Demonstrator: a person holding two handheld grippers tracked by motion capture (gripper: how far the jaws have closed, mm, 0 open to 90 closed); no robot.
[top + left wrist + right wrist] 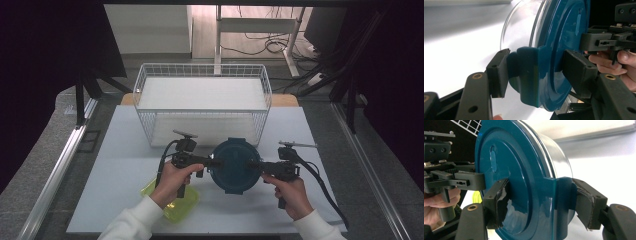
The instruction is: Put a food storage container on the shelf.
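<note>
A round clear container (520, 23) with a teal lid (234, 167) is near the table's front middle, just before the basket. Whether it rests on the table or hangs just above it, I cannot tell. My left gripper (212, 161) is shut on the lid's left side clip (526, 75), one pad under the clip and one on the lid's top. At the opposite side my right gripper (254, 164) is shut on the other clip (559, 192) the same way. The lid's top face (511, 165) fills much of the right gripper view.
A white wire basket (202, 75) stands behind the container at the table's far edge. A yellow-green tray or lid (175, 202) lies under the left hand near the front edge. Bare white tabletop (125, 145) spreads to both sides.
</note>
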